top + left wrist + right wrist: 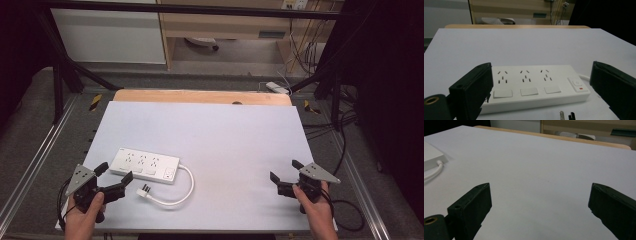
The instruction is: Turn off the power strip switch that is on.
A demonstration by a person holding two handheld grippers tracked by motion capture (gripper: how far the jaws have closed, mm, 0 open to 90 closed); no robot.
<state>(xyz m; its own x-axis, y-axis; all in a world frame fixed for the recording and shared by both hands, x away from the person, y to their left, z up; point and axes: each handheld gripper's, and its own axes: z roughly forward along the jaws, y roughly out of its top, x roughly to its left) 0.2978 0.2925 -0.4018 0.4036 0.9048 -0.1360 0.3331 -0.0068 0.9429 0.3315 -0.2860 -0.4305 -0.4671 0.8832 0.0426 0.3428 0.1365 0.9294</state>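
High view, left to right: the left gripper [114,179], black with a grey three-cornered plate on top, is held in a hand at the near left corner of a pale grey table top [225,135]. Its jaws stand wide apart with nothing between them. Just beyond the jaw tips lies a flat white rectangular plastic power strip [144,165] with three sockets, three rocker switches and a button at its right end. Its white cable [182,190] loops back toward the near edge and ends in a white plug [144,190], just right of the jaws. Well apart, at the near right corner, the right gripper [283,176], also black with a grey plate, is held in the other hand, jaws wide over bare table.

Left gripper view: the power strip [534,86] lies flat just ahead of the two jaws.
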